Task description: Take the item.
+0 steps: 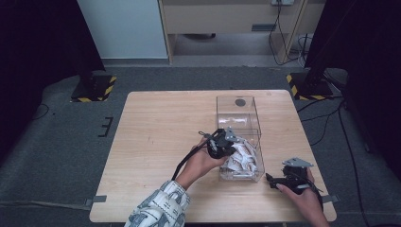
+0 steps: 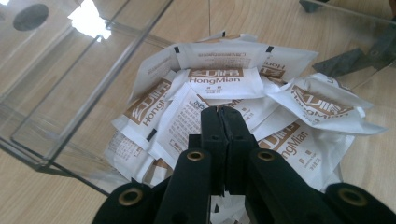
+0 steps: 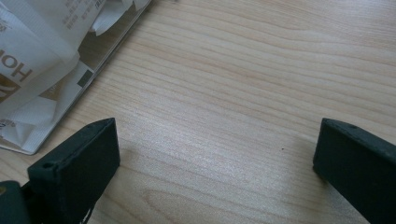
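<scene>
Grey carpet surrounds wooden table [image 1: 156,142] bearing clear box [image 1: 239,118] of packets [image 2: 224,79].

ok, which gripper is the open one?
The right gripper, over bare table beside the clear box: its jaws stand wide apart. The left gripper, over the sachets, has jaws pressed together.

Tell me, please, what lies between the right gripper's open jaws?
Nothing but bare wooden table, as the right gripper view shows; the right gripper rests beside the clear box of sachets.

Clear glossy plastic box [image 1: 239,118], white matt paper sachets [image 2: 224,81] w/ brown print, smooth pale wood table [image 1: 161,137], matt black tongs [image 2: 222,110].
</scene>
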A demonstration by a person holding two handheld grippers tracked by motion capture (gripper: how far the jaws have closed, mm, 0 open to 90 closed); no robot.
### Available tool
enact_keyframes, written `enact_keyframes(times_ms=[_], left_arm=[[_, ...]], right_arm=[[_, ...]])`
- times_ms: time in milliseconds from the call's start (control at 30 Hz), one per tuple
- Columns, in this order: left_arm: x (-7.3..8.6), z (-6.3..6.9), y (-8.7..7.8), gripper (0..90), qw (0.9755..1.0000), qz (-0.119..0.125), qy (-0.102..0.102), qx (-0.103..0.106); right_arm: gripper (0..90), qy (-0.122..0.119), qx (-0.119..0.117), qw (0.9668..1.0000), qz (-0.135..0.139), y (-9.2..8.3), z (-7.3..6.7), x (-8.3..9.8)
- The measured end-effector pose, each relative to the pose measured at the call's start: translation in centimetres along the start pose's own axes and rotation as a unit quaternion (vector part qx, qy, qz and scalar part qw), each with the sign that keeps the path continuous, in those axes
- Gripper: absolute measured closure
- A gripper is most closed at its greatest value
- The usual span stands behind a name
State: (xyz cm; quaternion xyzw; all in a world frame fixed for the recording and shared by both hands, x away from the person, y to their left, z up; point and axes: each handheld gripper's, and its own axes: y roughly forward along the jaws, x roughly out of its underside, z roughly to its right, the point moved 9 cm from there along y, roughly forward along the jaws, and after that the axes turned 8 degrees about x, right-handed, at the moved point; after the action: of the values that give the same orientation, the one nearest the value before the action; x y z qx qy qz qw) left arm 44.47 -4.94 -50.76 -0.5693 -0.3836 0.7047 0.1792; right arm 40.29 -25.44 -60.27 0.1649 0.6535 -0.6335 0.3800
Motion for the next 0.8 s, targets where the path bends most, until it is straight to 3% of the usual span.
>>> enact_keyframes(times_ms=[800], left_arm=[[-1.7,0.6,-2.8,89.7,0.9980,0.061,-0.007,0.009]], right_arm=[[0.8,-0.001,0.000,1.0000,0.000,0.0,0.0,0.0]])
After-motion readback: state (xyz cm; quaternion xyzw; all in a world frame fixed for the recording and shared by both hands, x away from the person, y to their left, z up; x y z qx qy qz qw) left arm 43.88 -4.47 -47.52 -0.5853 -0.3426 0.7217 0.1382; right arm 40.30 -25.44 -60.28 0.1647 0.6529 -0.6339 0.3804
